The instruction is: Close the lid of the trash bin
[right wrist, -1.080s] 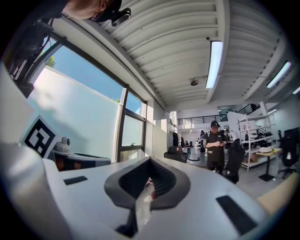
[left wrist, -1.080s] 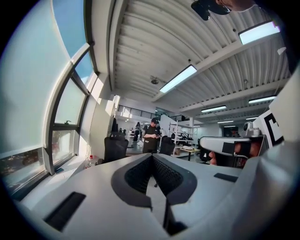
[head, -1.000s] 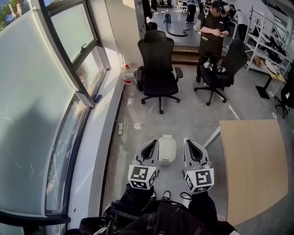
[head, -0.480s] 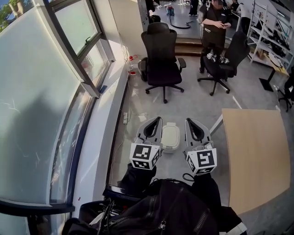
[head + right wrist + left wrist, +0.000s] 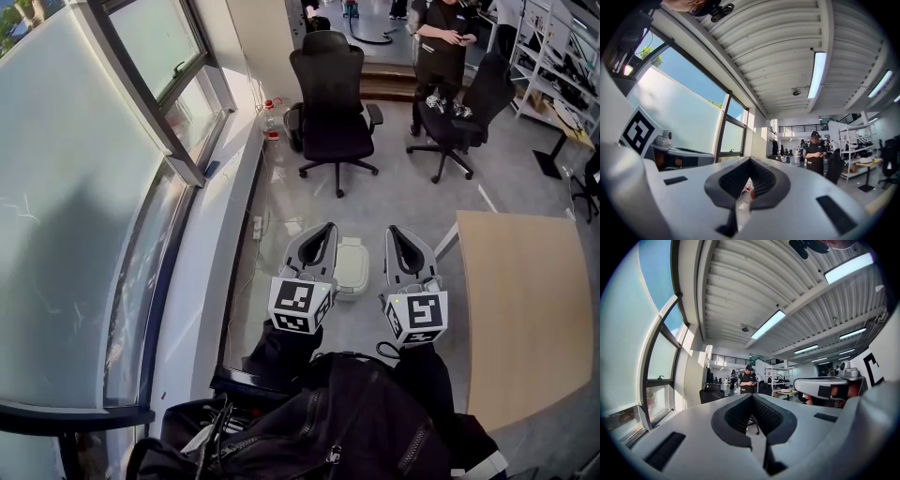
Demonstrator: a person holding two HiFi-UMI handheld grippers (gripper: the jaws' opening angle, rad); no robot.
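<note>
Grey floor (image 5: 412, 202), white trash bin (image 5: 352, 265), table (image 5: 525, 319) near

We stand in a big, bright room. A tall window (image 5: 84, 187) runs along the left wall, with blue sky outside. The floor (image 5: 412, 202) is grey and smooth. A black chair (image 5: 333, 112) on wheels stands near the window, and a second black chair (image 5: 469, 103) is further right. A light wooden table (image 5: 525, 309) sits on our right, with metal shelves (image 5: 562, 56) behind it. Long lamps (image 5: 768, 324) glow on the white ceiling (image 5: 740, 277), which has ribs all along it.
</note>
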